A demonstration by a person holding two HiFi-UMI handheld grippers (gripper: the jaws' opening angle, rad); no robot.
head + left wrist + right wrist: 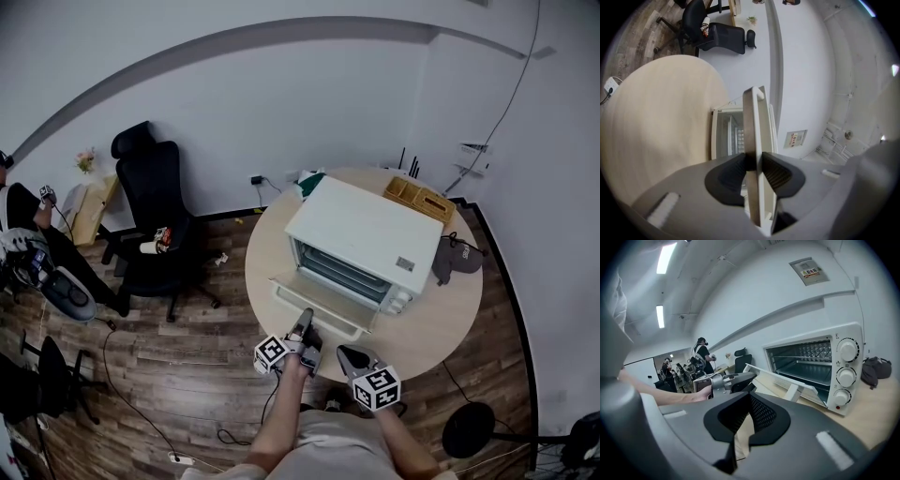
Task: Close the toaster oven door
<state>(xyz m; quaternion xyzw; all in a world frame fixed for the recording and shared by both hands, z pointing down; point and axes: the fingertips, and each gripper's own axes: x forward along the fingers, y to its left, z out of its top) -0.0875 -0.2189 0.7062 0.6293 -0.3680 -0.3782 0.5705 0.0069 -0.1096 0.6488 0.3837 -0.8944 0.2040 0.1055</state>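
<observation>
Head view: at 6 o'clock the left hand-held gripper (305, 321) has its jaws apart, straddling the front edge of the toaster oven door (314, 292), which hangs open toward 7 o'clock. Just right, the right hand-held gripper (349, 356) hovers empty, jaws together. The white toaster oven (366, 230) sits mid-counter (441, 319).
</observation>
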